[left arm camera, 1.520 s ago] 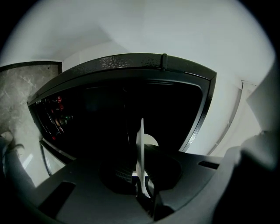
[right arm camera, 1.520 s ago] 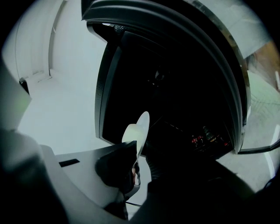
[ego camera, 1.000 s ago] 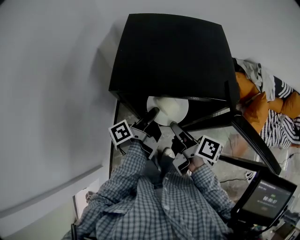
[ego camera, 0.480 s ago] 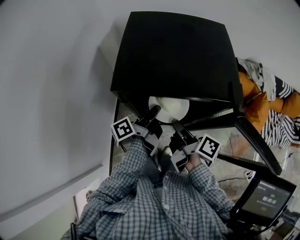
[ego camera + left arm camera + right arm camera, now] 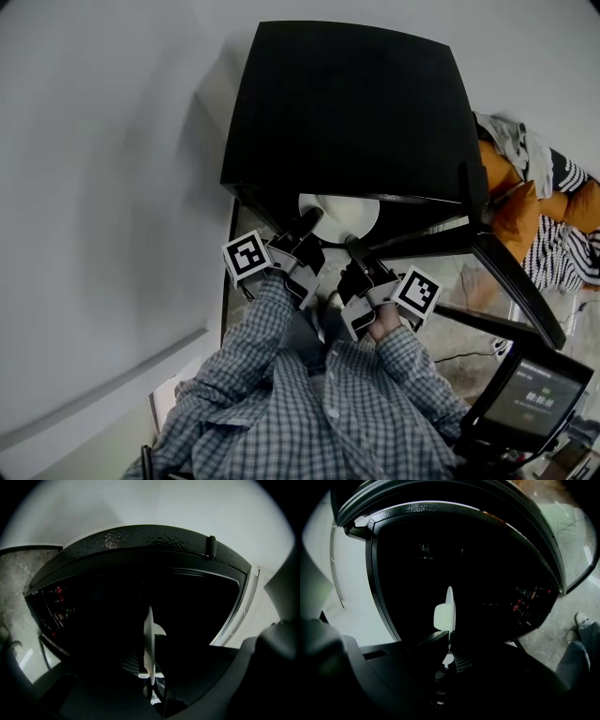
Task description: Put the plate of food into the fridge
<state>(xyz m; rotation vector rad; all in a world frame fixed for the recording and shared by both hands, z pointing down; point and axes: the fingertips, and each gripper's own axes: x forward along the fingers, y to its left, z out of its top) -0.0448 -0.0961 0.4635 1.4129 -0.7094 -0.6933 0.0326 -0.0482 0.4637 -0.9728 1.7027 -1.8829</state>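
Observation:
A white plate (image 5: 342, 214) hangs level at the mouth of the black fridge (image 5: 347, 103), half under its top. My left gripper (image 5: 305, 225) is shut on the plate's left rim, and my right gripper (image 5: 354, 246) is shut on the near right rim. In the left gripper view the plate (image 5: 149, 639) shows edge-on, rising from the left gripper (image 5: 151, 686), with a pale lump of food (image 5: 159, 630) on it. The right gripper view shows the plate (image 5: 450, 602) edge-on above the right gripper (image 5: 446, 653), with the food (image 5: 442, 616) beside it. The fridge interior is dark.
The fridge door (image 5: 506, 272) stands open to the right, with bottles (image 5: 525, 599) on its shelf. Orange and striped cloth (image 5: 539, 202) lies right of the fridge. A device with a screen (image 5: 534, 398) sits at lower right. A grey wall runs on the left.
Both grippers and the plate have moved slightly forward toward the fridge opening. The grip on the plate looks the same.

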